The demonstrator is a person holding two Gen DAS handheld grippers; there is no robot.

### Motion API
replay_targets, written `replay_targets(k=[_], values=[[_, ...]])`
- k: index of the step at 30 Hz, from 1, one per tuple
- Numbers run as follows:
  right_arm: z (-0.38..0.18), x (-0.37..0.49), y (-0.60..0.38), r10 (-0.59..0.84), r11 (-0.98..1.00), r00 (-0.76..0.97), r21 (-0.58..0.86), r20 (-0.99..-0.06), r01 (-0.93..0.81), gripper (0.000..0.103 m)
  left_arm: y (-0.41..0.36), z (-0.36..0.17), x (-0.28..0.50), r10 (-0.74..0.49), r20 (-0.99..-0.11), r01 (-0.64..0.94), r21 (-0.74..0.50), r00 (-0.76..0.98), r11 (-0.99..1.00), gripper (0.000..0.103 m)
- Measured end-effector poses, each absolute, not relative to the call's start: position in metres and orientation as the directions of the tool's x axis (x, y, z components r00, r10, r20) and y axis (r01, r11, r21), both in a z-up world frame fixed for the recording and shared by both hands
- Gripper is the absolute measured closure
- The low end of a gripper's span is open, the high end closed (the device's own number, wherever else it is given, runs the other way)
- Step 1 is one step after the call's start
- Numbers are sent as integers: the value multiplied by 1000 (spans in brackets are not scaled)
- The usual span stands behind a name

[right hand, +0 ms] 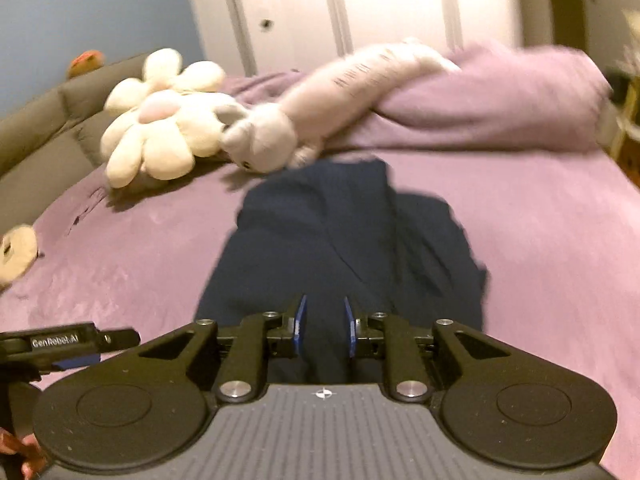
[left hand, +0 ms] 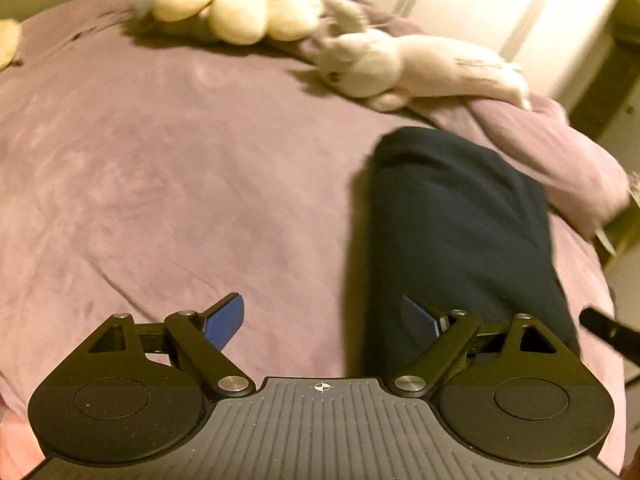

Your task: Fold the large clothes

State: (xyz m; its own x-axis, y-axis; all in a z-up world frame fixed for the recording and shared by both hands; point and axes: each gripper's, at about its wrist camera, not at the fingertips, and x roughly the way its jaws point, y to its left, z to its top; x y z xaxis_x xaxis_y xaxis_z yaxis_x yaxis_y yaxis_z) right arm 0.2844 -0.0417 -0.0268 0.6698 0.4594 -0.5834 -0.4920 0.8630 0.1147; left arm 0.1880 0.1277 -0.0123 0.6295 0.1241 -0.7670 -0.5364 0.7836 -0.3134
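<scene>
A dark navy garment (right hand: 344,240) lies folded into a long strip on the purple bed cover (right hand: 540,240). In the left wrist view the garment (left hand: 460,232) lies to the right. My left gripper (left hand: 322,322) is open wide and empty above the cover, its right finger over the garment's left edge. My right gripper (right hand: 324,326) is over the garment's near end, its jaws partly open with dark cloth showing between them; I cannot tell if they touch it. The left gripper also shows at the left edge of the right wrist view (right hand: 68,344).
A cream flower-shaped plush (right hand: 160,120) and a pale long plush animal (right hand: 320,100) lie at the far side of the bed. A bunched purple duvet (right hand: 500,100) lies at the far right. White wardrobe doors (right hand: 360,8) stand behind. A small plush (right hand: 16,256) lies at the left.
</scene>
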Motion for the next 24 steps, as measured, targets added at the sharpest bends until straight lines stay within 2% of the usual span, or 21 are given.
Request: replay_targets(k=[6, 10, 12, 14, 16, 21, 24], values=[[-53, 368, 26, 406, 884, 742, 23, -533, -467, 84, 136, -11, 252, 206, -728, -578, -304, 653, 758, 13], [-100, 412, 28, 221, 939, 801, -101, -556, -329, 83, 125, -14, 311, 233, -703, -578, -302, 672, 758, 13], [-122, 426, 2, 216, 964, 792, -1, -571, -264, 84, 115, -20, 337, 226, -682, -560, -317, 696, 766, 13], [-129, 427, -20, 254, 966, 800, 96, -543, -241, 84, 105, -27, 359, 226, -675, -549, -312, 703, 775, 13], [-136, 426, -32, 266, 964, 812, 133, -519, -231, 85, 93, -34, 374, 221, -661, -532, -314, 717, 786, 12], [-155, 440, -35, 296, 955, 804, 163, -516, -247, 86, 75, -63, 378, 287, -623, -528, -241, 728, 815, 7], [-145, 436, -26, 281, 959, 807, 121, -519, -255, 86, 90, -76, 379, 254, -653, -551, -300, 714, 779, 3]])
